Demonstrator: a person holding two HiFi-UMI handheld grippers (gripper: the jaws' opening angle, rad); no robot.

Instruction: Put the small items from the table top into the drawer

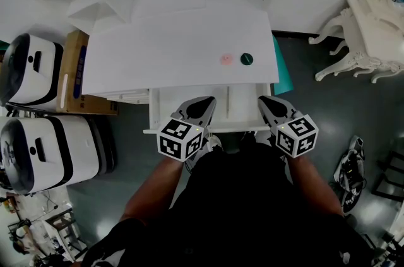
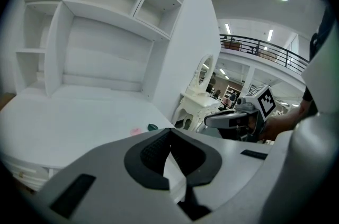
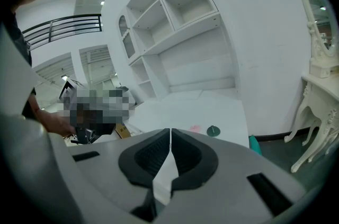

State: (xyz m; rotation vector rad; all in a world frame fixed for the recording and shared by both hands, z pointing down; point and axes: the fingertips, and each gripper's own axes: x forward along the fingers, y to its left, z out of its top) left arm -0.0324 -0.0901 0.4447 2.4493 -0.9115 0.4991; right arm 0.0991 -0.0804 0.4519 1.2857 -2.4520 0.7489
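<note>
1. Leftmost of the pair: left hand-held gripper (image 1: 203, 103), clenched with nothing between its jaws, held above the left part of the open drawer (image 1: 164, 109).
2. Drawer pulled out beneath the front edge of the white tabletop (image 1: 158, 51), divided inside, seemingly bare; neither small item in it yet.
3. Further right, on the tabletop near its front right corner: a pink piece (image 1: 226, 59), small, pale and flat-looking, well apart from both grippers. Probably very light and thin; too small to tell whether soft or stiff. Best pinched across its edges from straight above, jaws opened first and lowered close to the surface.
4. Just beside it on the right, apparently not touching: a dark green round piece (image 1: 246, 59), disc-like. Likely light and rigid, and liable to skid on the smooth white top. Best gripped low across its width, closing gently so as not to flick it away.
5. Rightmost: right hand-held gripper (image 1: 266, 101), likewise clenched and empty, over the drawer's right part, nearer to both pieces than the left one.
</note>
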